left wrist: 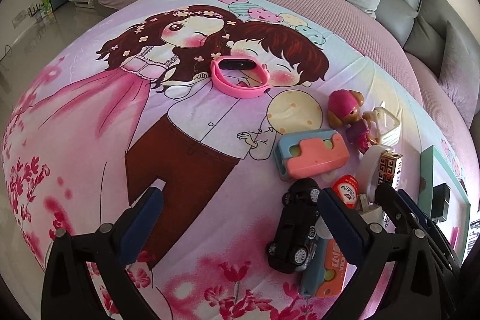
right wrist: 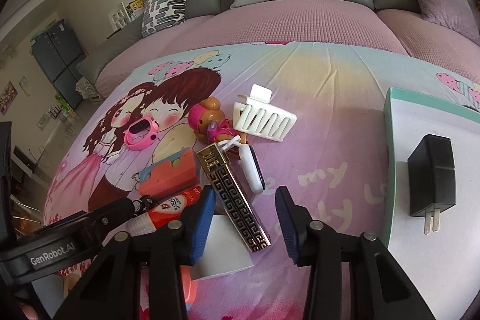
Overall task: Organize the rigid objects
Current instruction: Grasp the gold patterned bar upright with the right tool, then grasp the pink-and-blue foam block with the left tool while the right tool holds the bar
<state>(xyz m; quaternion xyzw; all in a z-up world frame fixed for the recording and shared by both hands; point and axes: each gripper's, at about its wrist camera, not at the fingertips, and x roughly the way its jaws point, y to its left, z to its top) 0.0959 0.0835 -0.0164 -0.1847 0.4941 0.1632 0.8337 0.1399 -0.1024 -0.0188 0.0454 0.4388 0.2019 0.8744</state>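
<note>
A cartoon-printed bedsheet covers a low pink-cushioned sofa surface, and a jumble of small hard objects sits toward its right side. At the sheet's right edge lies a shallow teal-rimmed box lid, and a black plug adapter already rests inside it; judging by this, the sorting has only begun, with one item collected and the rest left. Still loose in the pile are a gold-and-black patterned bar, a white hair claw clip, a pink-helmeted puppy figure, a pink and blue block toy, a black toy car, a red tube and a white pebble-shaped gadget. A pink wristband lies apart, near the middle of the sheet. The right gripper hangs over the near end of the patterned bar with its jaws spread wide and nothing between them; that bar looks like the next pick. The left gripper hovers beside the toy car, jaws equally wide apart, holding nothing.
</note>
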